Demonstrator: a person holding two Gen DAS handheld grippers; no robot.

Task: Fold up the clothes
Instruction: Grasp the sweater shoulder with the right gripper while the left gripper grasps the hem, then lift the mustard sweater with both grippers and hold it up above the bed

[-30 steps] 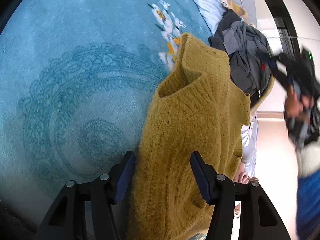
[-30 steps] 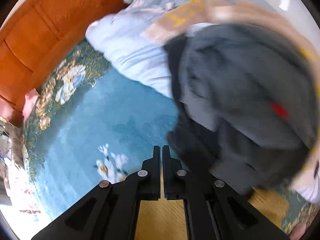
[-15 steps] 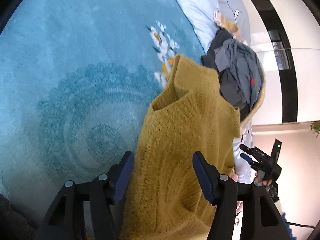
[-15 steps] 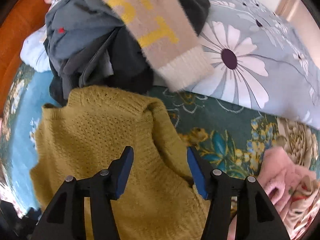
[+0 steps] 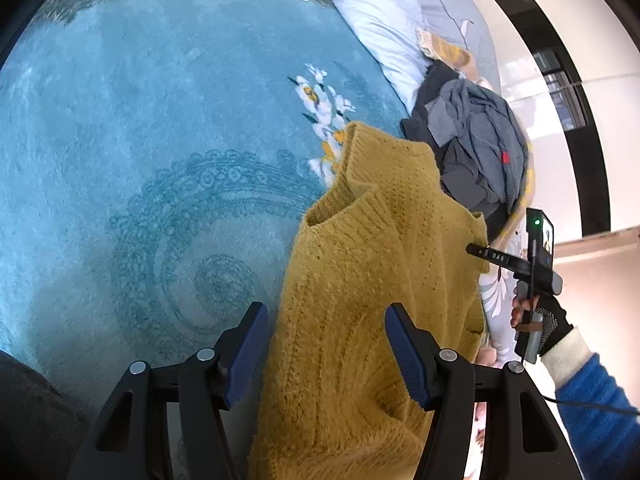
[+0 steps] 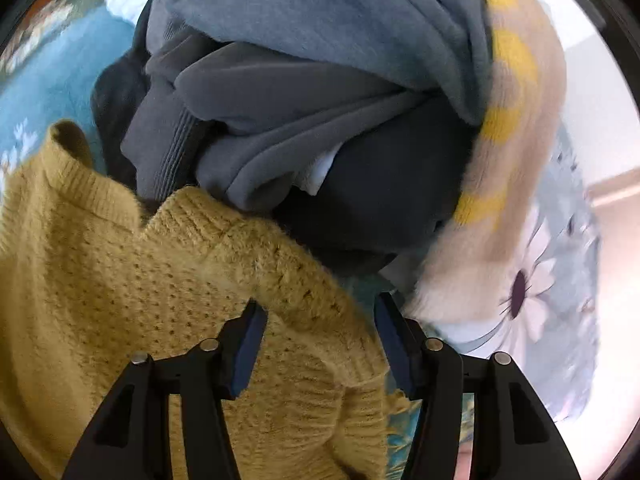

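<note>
Mustard sweater on blue bedspread, both grippers parted above it.

Left wrist view: left gripper (image 5: pixel 326 344) fingers apart over the mustard knit sweater (image 5: pixel 372 280), which lies on the blue bedspread (image 5: pixel 160 140) beside a grey clothes pile (image 5: pixel 476 148); the gloved right hand (image 5: pixel 540 320) holds the right gripper at the sweater's far edge.
Right wrist view: right gripper (image 6: pixel 318 346) fingers apart, straddling a ribbed sweater edge (image 6: pixel 256 240) against the pile (image 6: pixel 304 92).

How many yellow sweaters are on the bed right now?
1. The yellow sweater lies on the blue blanket, beside the dark clothes pile. Both grippers, left and right, are open over it. The pile may hide others.
</note>
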